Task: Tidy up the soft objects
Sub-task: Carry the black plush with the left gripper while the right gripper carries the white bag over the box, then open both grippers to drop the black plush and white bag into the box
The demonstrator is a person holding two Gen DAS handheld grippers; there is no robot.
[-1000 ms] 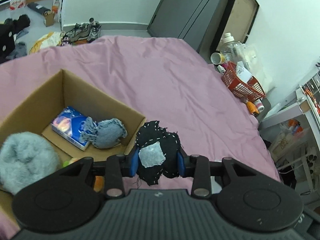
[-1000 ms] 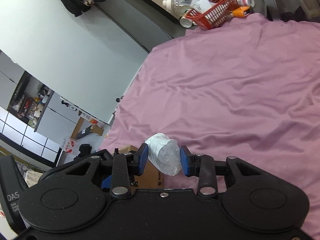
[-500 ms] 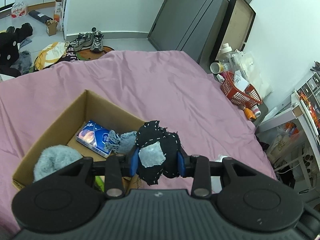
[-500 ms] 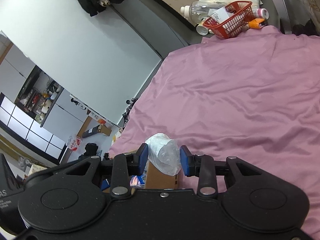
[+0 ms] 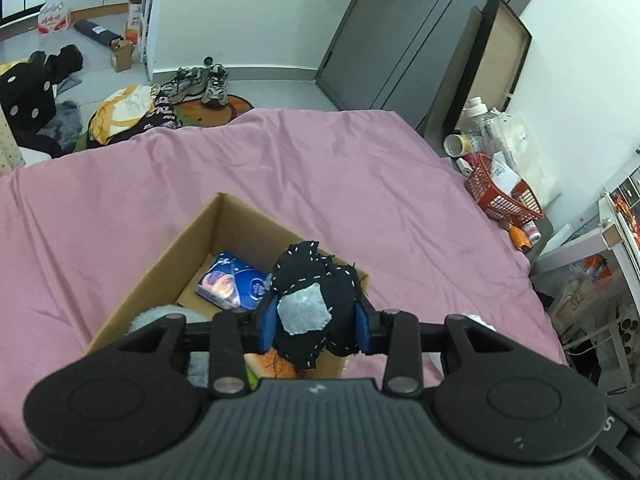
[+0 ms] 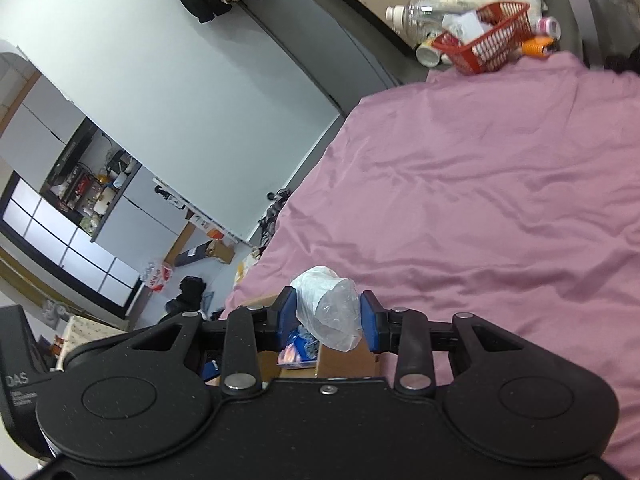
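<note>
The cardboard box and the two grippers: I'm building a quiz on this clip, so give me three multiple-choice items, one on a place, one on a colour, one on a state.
1. Where does the cardboard box stand?
A. on the pink bedsheet
B. on the floor
C. on a shelf

2. What colour is the patch on the black stitched bundle?
A. red
B. grey
C. yellow

3. What is between the right gripper pads?
A. nothing
B. a shoe
C. a crumpled clear plastic bag

Answers: 1 A, pink sheet surrounds the box; 2 B, a pale grey square faces the camera; 3 C, both blue pads press the bag.
</note>
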